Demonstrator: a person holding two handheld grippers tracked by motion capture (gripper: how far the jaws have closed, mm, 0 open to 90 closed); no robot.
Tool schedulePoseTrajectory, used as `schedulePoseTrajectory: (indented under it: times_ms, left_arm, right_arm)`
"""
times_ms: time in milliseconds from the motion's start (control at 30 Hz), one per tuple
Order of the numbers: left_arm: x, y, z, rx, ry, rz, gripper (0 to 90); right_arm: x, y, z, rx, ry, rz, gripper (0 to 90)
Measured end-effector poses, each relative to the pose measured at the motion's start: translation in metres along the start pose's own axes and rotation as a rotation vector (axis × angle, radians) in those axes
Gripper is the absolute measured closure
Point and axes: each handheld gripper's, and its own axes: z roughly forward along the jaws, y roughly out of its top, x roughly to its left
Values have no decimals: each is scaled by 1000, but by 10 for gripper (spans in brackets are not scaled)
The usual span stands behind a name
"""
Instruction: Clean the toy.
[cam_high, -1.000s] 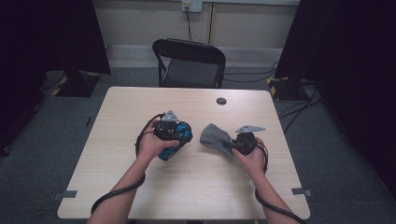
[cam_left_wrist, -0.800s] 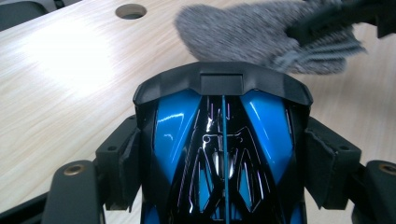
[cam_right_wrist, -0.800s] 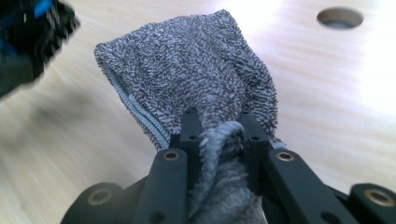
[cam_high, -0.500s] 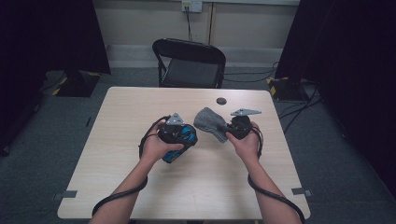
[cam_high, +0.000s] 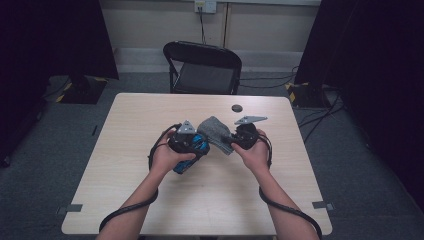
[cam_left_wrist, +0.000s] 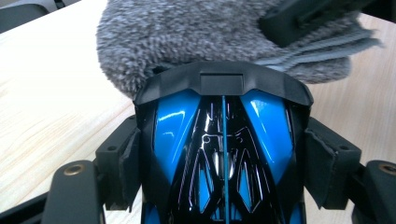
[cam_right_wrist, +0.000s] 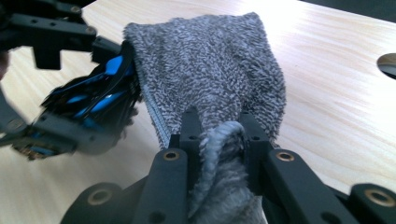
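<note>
Grey cloth (cam_right_wrist: 219, 65) | I am pinching it in right gripper (cam_right_wrist: 218, 135) | touching blue toy car (cam_left_wrist: 223, 140), which I am clamping nose-first in left gripper (cam_left_wrist: 223, 163).

Bare table (cam_high: 150, 120) around; small disc (cam_high: 236, 107) beyond

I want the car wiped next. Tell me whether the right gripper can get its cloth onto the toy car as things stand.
Probably yes: the right gripper pinches the grey cloth, which already lies against the blue toy car clamped in the left gripper.
</note>
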Motion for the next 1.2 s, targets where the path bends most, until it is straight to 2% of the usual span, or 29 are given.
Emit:
schedulePoseTrajectory:
  times_ms: [300, 333, 533, 900, 1200]
  left_arm:
    - [11, -1, -2, 22, 50, -3, 257]
    - [14, -2, -3, 26, 57, -13, 257]
    - [18, -4, -4, 42, 73, -20, 257]
    - [26, -3, -7, 42, 99, -31, 257]
    - [35, -3, -13, 26, 116, -57, 257]
  right_arm:
    - [4, -8, -5, 1, 51, -25, 756]
    - [5, -10, -6, 5, 55, -33, 756]
    - [8, -16, -10, 1, 78, -49, 756]
    - [13, -17, -18, -19, 113, -63, 756]
    - [12, -25, -25, -17, 130, -70, 756]
